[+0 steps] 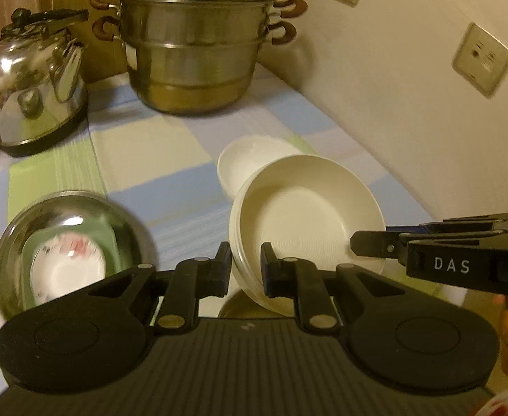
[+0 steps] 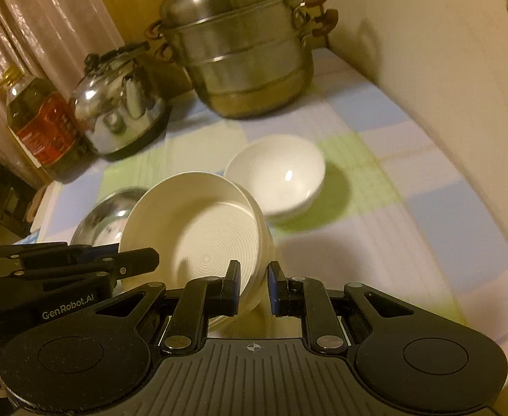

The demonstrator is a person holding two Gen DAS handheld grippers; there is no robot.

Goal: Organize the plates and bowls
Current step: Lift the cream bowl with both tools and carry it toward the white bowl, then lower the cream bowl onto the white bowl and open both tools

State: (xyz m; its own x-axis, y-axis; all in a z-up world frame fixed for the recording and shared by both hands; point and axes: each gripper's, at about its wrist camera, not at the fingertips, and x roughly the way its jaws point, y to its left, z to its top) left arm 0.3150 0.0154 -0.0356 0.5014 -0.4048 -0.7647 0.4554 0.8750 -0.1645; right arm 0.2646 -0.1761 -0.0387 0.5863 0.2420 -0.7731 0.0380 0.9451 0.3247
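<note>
Plates [image 1: 306, 218], stacked and tilted above the counter [image 1: 184, 187], are clamped at the rim by the left gripper [image 1: 245, 267]. The same rim is straddled by the right gripper [image 2: 253, 289], with one finger's contact unclear. A white bowl [image 2: 278, 176] is seen just behind, a steel bowl [image 1: 70, 242] to the left.

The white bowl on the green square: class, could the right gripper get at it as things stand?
Probably not yet. The right gripper has its fingers on either side of the tilted stack of white plates, which stands between it and the white bowl. Beyond the plates, the tablecloth around the bowl looks open.
</note>
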